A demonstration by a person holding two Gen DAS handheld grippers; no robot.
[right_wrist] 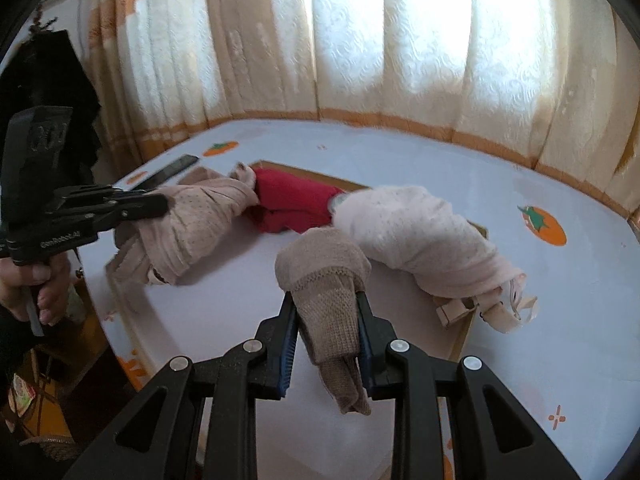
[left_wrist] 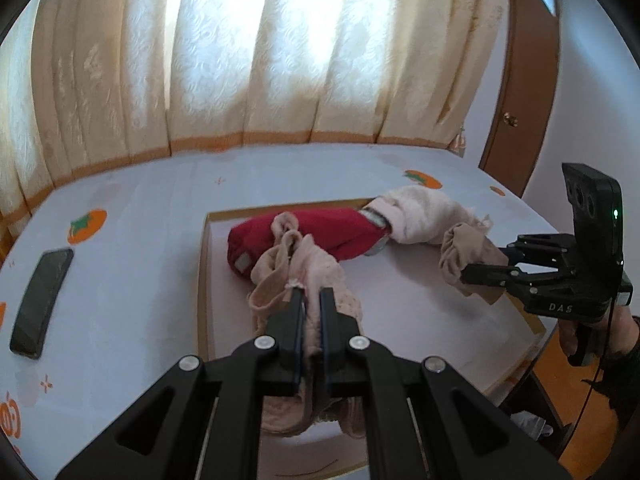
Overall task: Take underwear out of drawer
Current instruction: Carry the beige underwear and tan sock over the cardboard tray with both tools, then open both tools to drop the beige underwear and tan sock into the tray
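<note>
My left gripper (left_wrist: 312, 294) is shut on a pink dotted pair of underwear (left_wrist: 308, 268), which bunches ahead of the fingers and hangs below them. In the right wrist view the left gripper (right_wrist: 162, 204) holds that pair (right_wrist: 192, 232) over the left end of a shallow brown-rimmed drawer (right_wrist: 312, 174). My right gripper (right_wrist: 325, 300) is shut on a tan knit pair (right_wrist: 324, 276) just above the drawer's pale liner. From the left wrist view the right gripper (left_wrist: 480, 266) and the tan pair (left_wrist: 464, 256) are at the right. A red pair (left_wrist: 312, 232) and a pale pink garment (left_wrist: 424, 216) lie in the drawer (left_wrist: 202, 280).
The drawer rests on a table with a pale cloth printed with orange fruit (right_wrist: 544, 224). A black phone (left_wrist: 40, 300) lies left of the drawer. Cream curtains (left_wrist: 248, 60) hang close behind the table. A brown door (left_wrist: 524, 100) stands at the far right. A person's hand (right_wrist: 36, 284) grips the left handle.
</note>
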